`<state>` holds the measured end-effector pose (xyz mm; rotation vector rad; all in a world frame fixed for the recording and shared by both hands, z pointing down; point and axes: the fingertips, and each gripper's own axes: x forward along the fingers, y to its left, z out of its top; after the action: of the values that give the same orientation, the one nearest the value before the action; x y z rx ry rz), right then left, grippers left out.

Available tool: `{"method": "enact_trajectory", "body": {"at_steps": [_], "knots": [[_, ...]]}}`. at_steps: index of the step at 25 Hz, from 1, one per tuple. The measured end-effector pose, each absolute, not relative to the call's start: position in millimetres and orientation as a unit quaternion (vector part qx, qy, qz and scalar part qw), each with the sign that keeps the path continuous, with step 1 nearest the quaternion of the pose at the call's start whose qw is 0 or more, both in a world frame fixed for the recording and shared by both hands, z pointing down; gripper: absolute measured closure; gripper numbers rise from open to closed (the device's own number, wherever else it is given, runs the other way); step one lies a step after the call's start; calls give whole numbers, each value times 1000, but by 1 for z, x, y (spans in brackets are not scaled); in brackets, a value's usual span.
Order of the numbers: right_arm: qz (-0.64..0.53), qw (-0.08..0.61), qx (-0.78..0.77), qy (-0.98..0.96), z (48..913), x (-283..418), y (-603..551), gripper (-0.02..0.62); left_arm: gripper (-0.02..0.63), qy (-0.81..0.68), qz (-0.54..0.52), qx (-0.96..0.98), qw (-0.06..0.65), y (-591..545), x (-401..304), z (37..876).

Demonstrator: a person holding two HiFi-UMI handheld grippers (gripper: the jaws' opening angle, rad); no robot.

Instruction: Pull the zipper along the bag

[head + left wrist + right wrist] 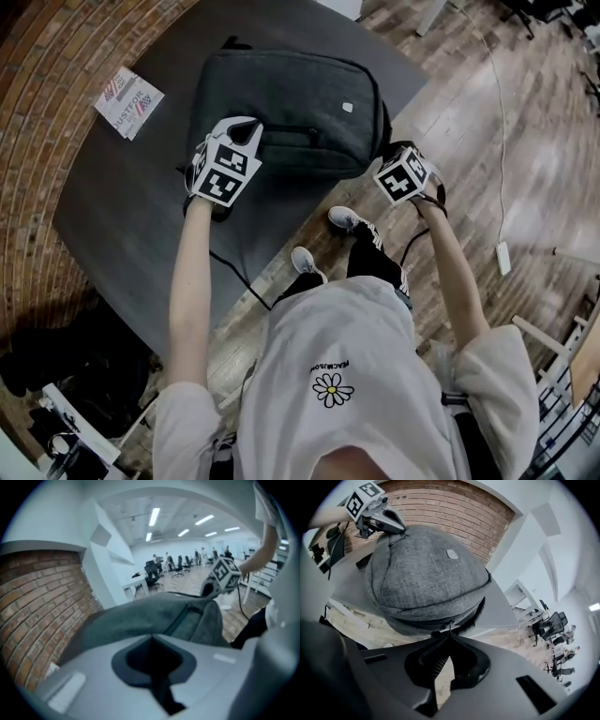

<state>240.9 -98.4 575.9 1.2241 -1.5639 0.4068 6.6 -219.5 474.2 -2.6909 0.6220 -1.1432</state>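
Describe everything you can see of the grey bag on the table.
The bag is a dark grey backpack of woven-looking fabric, rounded and full, lying flat on the dark table with its front panel up. The panel bears a small pale label and a short pocket zip. A dark zipper line runs round its edge. The left gripper, shut, meets the fabric at one corner; the right gripper is shut on the zipper pull at the other.
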Motion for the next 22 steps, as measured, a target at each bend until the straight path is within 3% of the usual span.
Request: {"method": "enact_trajectory", "body": {"at_steps": [4, 13, 18, 22], "knots": [[147, 548, 488, -663, 575, 234, -79, 594, 603, 215, -372, -898, 92, -219, 9, 477], [249, 450, 487, -706, 571, 193, -49, 594, 603, 217, -358, -904, 90, -221, 11, 481], [244, 459, 497, -695, 571, 188, -43, 592, 603, 219, -354, -905, 92, -222, 10, 482], [291, 412, 514, -694, 569, 182, -38, 592, 603, 219, -350, -905, 98, -221, 11, 481]]}}
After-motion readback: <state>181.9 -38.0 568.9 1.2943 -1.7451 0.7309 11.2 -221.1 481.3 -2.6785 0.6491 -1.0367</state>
